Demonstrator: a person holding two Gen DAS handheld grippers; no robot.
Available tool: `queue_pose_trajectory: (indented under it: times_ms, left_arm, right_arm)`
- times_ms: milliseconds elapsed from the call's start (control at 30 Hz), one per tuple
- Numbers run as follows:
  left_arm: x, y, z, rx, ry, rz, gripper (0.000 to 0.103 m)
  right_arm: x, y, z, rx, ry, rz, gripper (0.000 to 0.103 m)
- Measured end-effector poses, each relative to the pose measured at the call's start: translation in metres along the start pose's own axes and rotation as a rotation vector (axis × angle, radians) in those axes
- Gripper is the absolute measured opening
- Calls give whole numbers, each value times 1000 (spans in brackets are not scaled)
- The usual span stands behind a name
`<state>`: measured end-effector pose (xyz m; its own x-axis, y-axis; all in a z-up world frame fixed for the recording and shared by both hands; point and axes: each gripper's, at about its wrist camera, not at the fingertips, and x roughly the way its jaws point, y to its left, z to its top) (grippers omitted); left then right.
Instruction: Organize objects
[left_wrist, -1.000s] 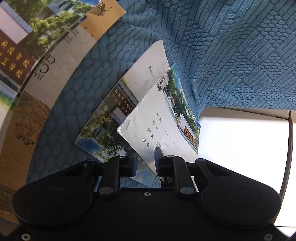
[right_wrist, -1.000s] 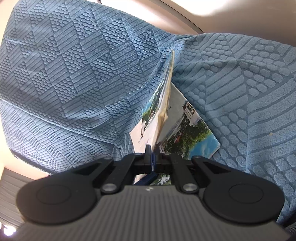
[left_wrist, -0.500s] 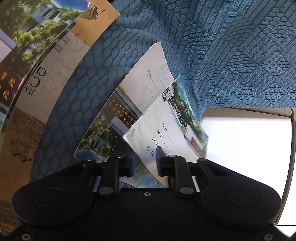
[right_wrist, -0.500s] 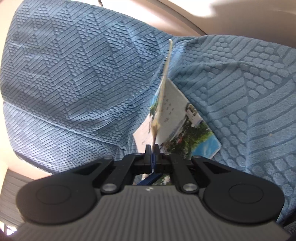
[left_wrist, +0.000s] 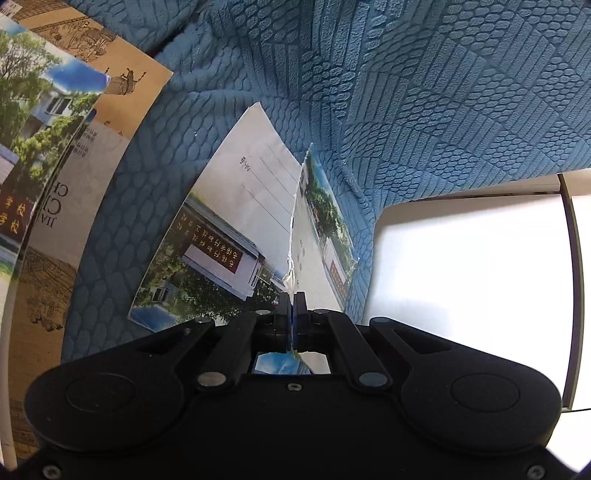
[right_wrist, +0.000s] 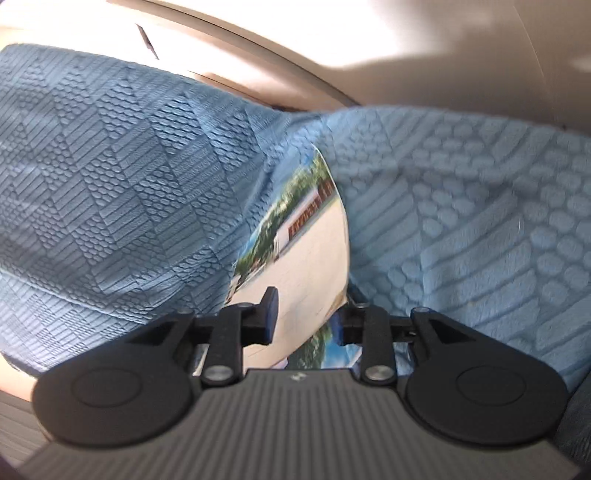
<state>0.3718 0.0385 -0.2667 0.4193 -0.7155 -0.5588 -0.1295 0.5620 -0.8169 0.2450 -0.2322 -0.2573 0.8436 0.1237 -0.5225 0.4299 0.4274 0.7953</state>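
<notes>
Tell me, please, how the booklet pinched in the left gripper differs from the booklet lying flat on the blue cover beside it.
The pinched booklet stands on edge, clamped in the shut left gripper; the flat booklet lies free on the blue cover. The pinched one shows only a sliver of its face, the flat one its whole cover. Both carry a building-and-trees photo and ruled lines.

A blue cloth (left_wrist: 424, 96) with a raised pattern of ovals and stripes covers the surface, with folds. Beside its edge lies a bright white surface (left_wrist: 465, 258).

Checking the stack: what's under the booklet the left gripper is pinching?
Under the pinched booklet, held by the left gripper, lies a second booklet flat on the blue cover. Anything beneath that is hidden.
</notes>
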Motion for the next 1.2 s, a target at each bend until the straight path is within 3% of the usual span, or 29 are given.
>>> queue_pose_trajectory:
  times_ms: [100, 267, 833, 1200]
  left_arm:
    - [-7, 1, -1, 14, -15, 12, 0]
    - [-18, 7, 1, 11, -8, 13, 0]
    - [-79, -10, -6, 62, 1, -41, 1]
    - [-157, -16, -14, 109, -41, -96, 3]
  right_arm:
    - [3, 5, -2, -38, 23, 2, 14]
    - [-6, 20, -5, -128, -6, 49, 7]
    - [-48, 71, -14, -230, 6, 63, 7]
    - [-85, 114, -36, -258, 16, 148, 8]
